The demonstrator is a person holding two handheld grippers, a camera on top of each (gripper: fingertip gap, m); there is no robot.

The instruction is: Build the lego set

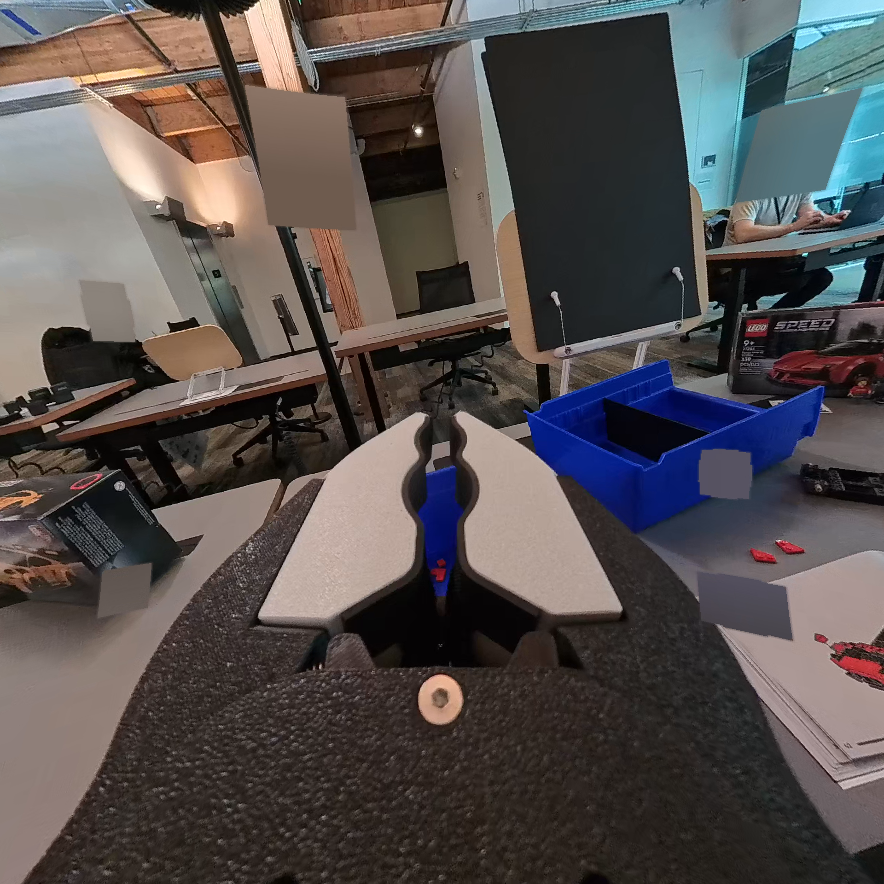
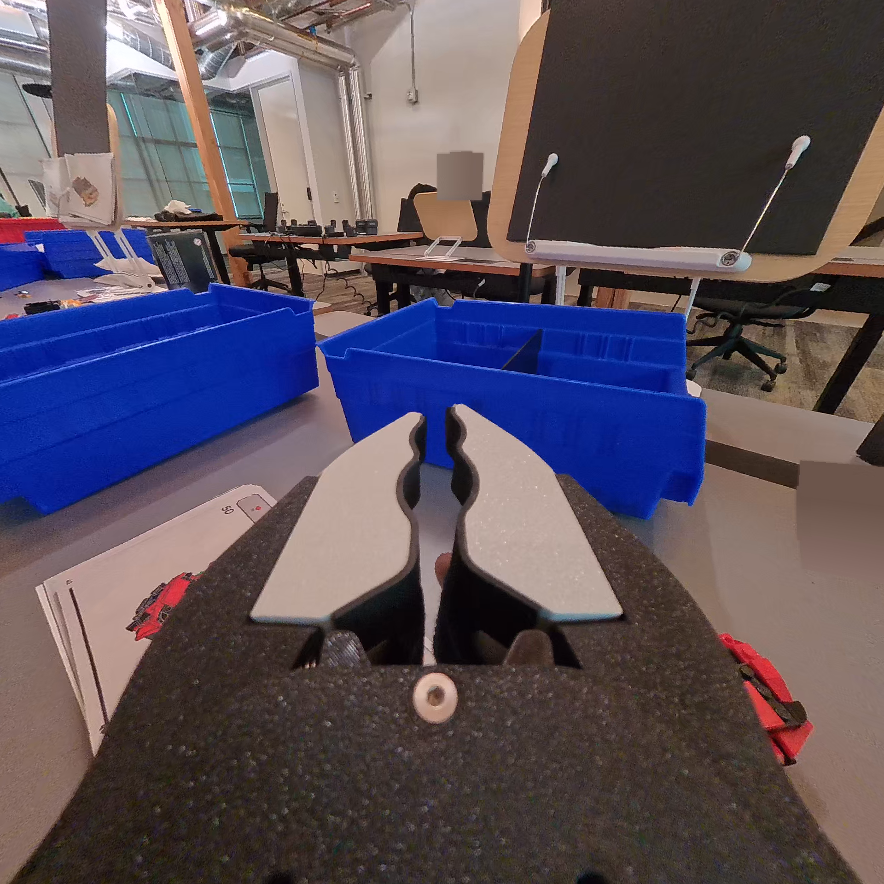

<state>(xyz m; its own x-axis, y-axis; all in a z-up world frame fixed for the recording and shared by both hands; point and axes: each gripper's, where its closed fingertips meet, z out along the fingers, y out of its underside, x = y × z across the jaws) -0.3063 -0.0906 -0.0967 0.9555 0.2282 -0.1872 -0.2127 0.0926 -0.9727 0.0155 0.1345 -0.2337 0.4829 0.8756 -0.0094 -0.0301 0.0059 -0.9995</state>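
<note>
My left gripper (image 1: 440, 421) is shut to a narrow slit and holds nothing. It hovers over a blue bin (image 1: 440, 516); small red pieces (image 1: 437, 569) in that bin show through the slit. Two loose red Lego pieces (image 1: 777, 550) lie on the grey table to the right, near the instruction booklet (image 1: 823, 669). A black Lego chassis (image 1: 842, 483) lies farther right. My right gripper (image 2: 435, 416) is also shut to a slit and empty, low over the table in front of a divided blue bin (image 2: 526, 421). A red Lego assembly (image 2: 765, 693) sits at its right.
The divided blue bin (image 1: 669, 454) has a black divider. A second blue bin (image 2: 143, 382) stands to the left, and the booklet (image 2: 143, 598) lies beside my right gripper. A book stand (image 1: 598, 191), the set's box (image 1: 808, 354) and another box (image 1: 71, 535) stand around.
</note>
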